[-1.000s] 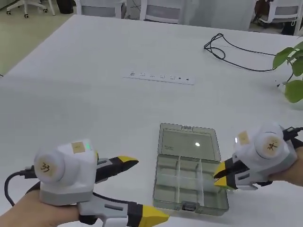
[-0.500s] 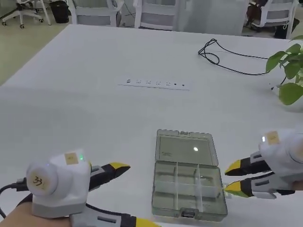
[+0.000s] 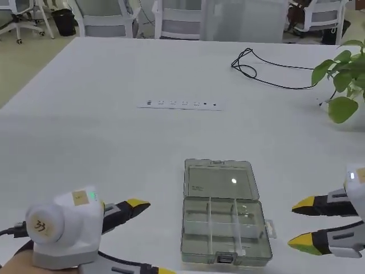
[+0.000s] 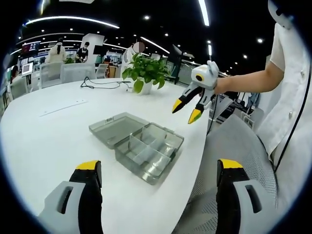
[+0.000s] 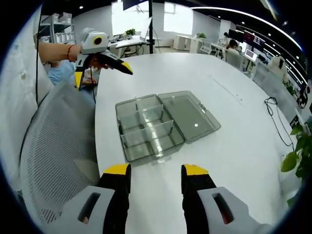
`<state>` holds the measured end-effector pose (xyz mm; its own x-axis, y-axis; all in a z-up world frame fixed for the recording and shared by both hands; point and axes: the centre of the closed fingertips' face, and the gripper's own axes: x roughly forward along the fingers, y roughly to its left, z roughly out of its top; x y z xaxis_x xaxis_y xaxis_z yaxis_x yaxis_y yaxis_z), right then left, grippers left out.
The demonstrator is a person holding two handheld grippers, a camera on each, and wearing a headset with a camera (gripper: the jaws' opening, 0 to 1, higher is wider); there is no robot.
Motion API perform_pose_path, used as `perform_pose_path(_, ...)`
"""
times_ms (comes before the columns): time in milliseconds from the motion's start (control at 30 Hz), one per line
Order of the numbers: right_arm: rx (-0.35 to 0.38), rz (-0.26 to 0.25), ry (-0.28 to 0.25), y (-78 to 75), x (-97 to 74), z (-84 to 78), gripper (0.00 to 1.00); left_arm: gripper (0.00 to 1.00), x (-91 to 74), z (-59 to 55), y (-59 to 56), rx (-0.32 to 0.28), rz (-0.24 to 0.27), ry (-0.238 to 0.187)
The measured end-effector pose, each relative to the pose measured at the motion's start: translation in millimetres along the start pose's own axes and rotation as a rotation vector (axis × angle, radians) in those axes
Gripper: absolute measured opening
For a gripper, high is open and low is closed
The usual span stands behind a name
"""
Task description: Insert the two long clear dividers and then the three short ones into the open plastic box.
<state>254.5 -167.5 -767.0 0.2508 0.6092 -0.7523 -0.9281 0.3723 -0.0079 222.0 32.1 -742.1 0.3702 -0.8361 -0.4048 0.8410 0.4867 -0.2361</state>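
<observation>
The open plastic box (image 3: pixel 224 251) lies near the table's front edge with its lid (image 3: pixel 218 180) folded flat behind it. Clear dividers (image 3: pixel 209 220) stand inside and split it into several compartments. A small clear piece (image 3: pixel 268 228) sits at the box's right wall. My left gripper (image 3: pixel 154 237) is open, to the left of the box. On the other side my right gripper (image 3: pixel 294 225) is open too, clear of the box. The box (image 4: pixel 141 146) lies beyond my left gripper (image 4: pixel 158 168), with the right gripper (image 4: pixel 184 114) in the air past it. The right gripper (image 5: pixel 156 169) faces the box (image 5: pixel 151 126) and the left gripper (image 5: pixel 102 78).
A white power strip (image 3: pixel 179 104) lies mid-table, a black cable (image 3: pixel 256 68) at the far right, and a potted plant (image 3: pixel 342 85) at the right edge. Office chairs stand behind the table. A mesh chair (image 5: pixel 53 161) is close to the table's near edge.
My right gripper has pulled away from the box's right wall toward the right and opened wider. The left gripper has sunk a little toward the lower left. The head camera has tilted.
</observation>
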Motion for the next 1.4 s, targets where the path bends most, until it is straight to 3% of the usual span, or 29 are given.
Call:
perform_pose_path(367,0.105,-0.075,-0.065,-9.2,-13.4,-17.3,0.64,1.00,2.3,-5.2,5.4,0.025,0.007,0.029)
perform_pose_path(533,0.134,-0.101,-0.067,-13.1,-15.5,-27.1,0.68,1.00,2.8,-9.8,10.1,0.029,0.014,0.045)
perform_pose_path(733,0.153,-0.109,-0.067,-14.1,-16.2,-33.1,0.69,1.00,2.9,-10.1,12.2,0.029,0.018,0.048)
perform_pose_path(1400,0.147,-0.114,-0.087,-15.9,-16.1,-24.3,0.71,1.00,4.6,-10.2,9.4,0.041,0.003,0.056)
